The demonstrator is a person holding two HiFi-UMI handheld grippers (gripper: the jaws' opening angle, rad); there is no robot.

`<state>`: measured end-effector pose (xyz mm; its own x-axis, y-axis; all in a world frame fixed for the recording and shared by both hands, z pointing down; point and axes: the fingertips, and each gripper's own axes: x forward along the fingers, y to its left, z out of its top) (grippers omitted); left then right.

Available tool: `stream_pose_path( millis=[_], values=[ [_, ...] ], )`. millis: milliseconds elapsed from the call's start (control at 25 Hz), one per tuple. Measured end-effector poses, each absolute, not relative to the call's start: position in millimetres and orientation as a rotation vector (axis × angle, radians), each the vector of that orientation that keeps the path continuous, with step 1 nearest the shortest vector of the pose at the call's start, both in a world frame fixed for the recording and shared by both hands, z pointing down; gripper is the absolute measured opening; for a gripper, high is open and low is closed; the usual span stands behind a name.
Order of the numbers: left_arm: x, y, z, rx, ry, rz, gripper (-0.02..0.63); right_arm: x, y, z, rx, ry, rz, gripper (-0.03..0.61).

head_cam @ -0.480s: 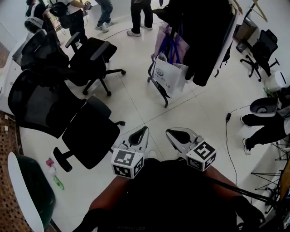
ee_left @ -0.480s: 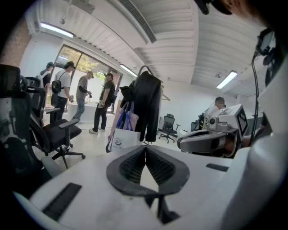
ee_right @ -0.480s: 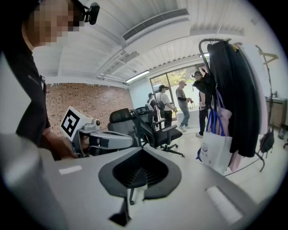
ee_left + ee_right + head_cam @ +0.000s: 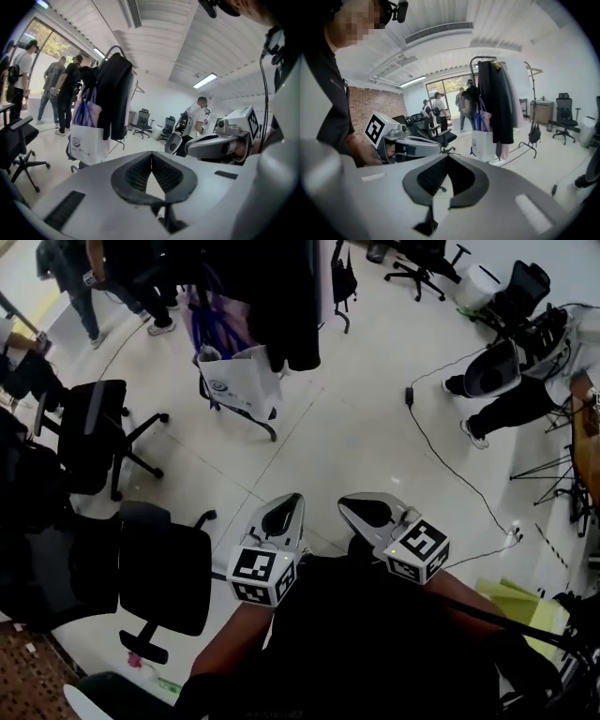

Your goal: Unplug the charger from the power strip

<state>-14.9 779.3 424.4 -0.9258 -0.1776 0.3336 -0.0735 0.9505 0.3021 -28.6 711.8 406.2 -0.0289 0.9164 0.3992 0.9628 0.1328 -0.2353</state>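
In the head view a thin black cable (image 4: 448,468) runs over the pale floor from a small black charger brick (image 4: 410,395) to a small white plug or socket block (image 4: 512,538) at the right; I cannot tell which it is. Both grippers are held side by side above the floor, close to my body and far from the cable. My left gripper (image 4: 287,506) has its jaws together with nothing between them, as its own view shows (image 4: 151,157). My right gripper (image 4: 362,508) is likewise shut and empty (image 4: 446,159).
Black office chairs (image 4: 161,579) crowd the left side. A coat rack with dark clothes and a white bag (image 4: 240,381) stands ahead. A person sits at the right (image 4: 514,395), others stand at the far left. A yellow-green sheet (image 4: 514,602) and tripod legs (image 4: 553,474) lie at the right.
The head view has swung to the right: the chairs, rack and bag slid left, and the cable, white block and seated person came further into view. Both grippers keep their pose, shut.
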Motion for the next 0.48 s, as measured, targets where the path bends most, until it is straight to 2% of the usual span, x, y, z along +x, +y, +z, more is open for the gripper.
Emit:
stream_pose_path(
  millis=[480],
  values=[
    [-104.3, 613.1, 413.8, 0.669, -2.654, -0.253, 0.008, -87.7, 526.3, 397.8, -1.359, -2.313, 0.026, 0.003]
  ],
)
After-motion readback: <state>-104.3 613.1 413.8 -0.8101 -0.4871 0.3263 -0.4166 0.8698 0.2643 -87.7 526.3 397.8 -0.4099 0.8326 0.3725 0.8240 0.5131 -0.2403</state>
